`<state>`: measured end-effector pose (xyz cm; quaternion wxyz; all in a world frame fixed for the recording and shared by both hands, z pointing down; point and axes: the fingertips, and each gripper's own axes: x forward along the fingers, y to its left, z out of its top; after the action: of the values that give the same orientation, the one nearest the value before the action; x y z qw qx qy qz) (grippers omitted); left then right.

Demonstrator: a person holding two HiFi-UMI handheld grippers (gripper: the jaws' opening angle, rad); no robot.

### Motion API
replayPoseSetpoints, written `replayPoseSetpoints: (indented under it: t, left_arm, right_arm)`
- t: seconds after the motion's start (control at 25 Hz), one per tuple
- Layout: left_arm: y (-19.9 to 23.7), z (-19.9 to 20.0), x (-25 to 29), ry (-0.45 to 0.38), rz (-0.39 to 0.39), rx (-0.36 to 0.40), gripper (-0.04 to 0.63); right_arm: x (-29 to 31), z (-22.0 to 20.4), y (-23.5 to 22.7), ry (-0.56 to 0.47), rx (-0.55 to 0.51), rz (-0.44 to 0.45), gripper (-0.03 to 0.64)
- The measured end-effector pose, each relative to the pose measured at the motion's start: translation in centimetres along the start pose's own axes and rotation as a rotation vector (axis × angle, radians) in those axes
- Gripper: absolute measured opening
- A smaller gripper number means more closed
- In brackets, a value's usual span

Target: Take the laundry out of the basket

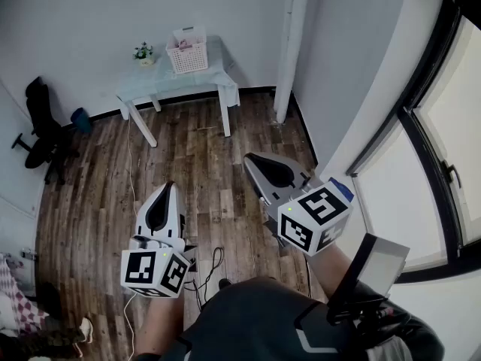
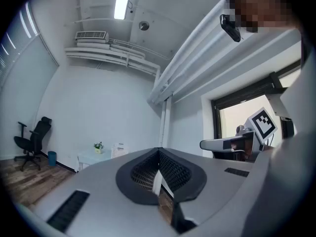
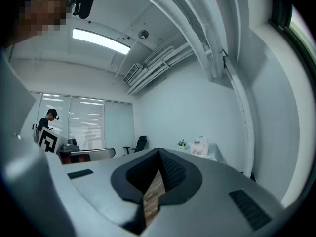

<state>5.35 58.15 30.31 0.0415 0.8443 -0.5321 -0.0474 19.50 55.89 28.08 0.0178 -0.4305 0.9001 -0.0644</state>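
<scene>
- While both grippers hang over the wooden floor (image 1: 197,150), the left gripper (image 1: 167,188) has its jaws pressed together, with nothing caught between them.
- Same story on the right gripper (image 1: 253,161): its jaws are fully closed and empty, and only floorboards show through the slit in its own view.
- The two sit side by side, noses aimed at the far wall and well apart from the target.
- Over there, the white basket (image 1: 187,56) stands upright on the small pale table (image 1: 150,83), toward its right end, against the wall.
- Inside it, pale laundry (image 1: 188,34) pokes up above the rim.
- Just left of the basket on the same tabletop is a little potted plant (image 1: 143,52).
- Further left on the floor there's a black office chair (image 1: 41,126) with a blue bin (image 1: 80,119) near it.
- Down low, cables (image 1: 213,265) trail across the boards near the grippers.
</scene>
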Motion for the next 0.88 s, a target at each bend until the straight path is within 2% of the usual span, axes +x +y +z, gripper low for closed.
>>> replayPoseSetpoints:
  t: [0.52,0.88]
  left_arm:
    - [1.7,-0.1,-0.4,0.005,-0.010,0.003,0.008]
    - [6.1,-0.1,-2.1,-0.001,-0.010,-0.011,0.008]
  right_arm:
    - [1.5,0.0,0.7,-0.009,-0.002,-0.024,0.015]
    - [4.5,-0.9,3.4,0.013,-0.020,-0.048,0.015]
